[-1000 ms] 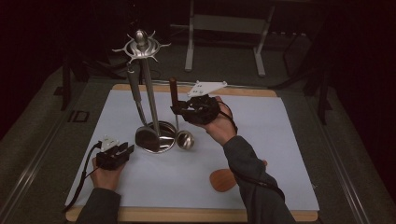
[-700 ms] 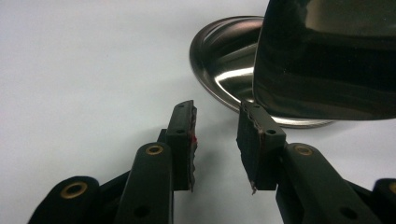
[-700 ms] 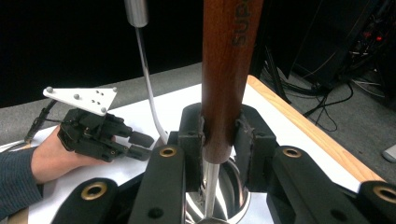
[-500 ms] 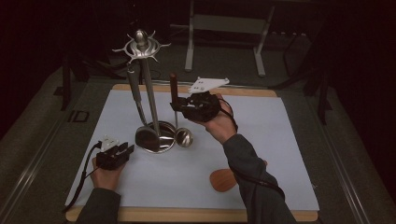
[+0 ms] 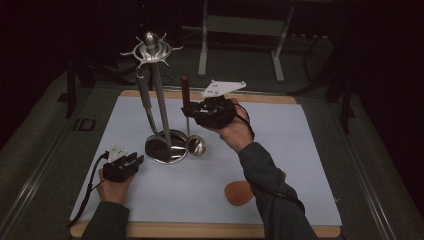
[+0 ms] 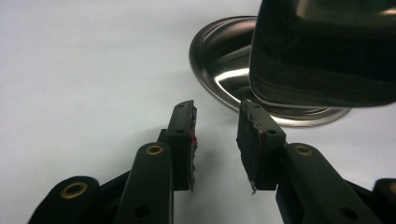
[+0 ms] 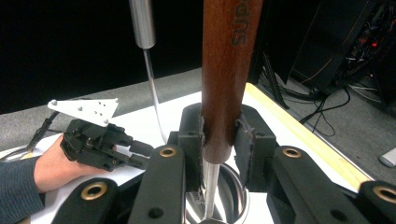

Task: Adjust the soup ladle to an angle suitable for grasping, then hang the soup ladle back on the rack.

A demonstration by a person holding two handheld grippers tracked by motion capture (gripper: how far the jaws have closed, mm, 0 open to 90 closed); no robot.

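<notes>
Upright, the ladle (image 7: 229, 70) is clamped by its handle in the raised right gripper (image 5: 192, 111); printed letters read "SUP". Left gripper (image 6: 215, 140) rests low, jaws apart, gripping nothing.

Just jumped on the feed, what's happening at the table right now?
A person works with two hand-held grippers at a utensil stand on a white mat. The right gripper is shut on the wooden handle of a ladle, held upright with its bowl low beside the stand's base. Another utensil hangs from the stand. The left gripper rests open on the mat near the base, holding nothing. A wooden spatula lies on the mat by the right forearm.
</notes>
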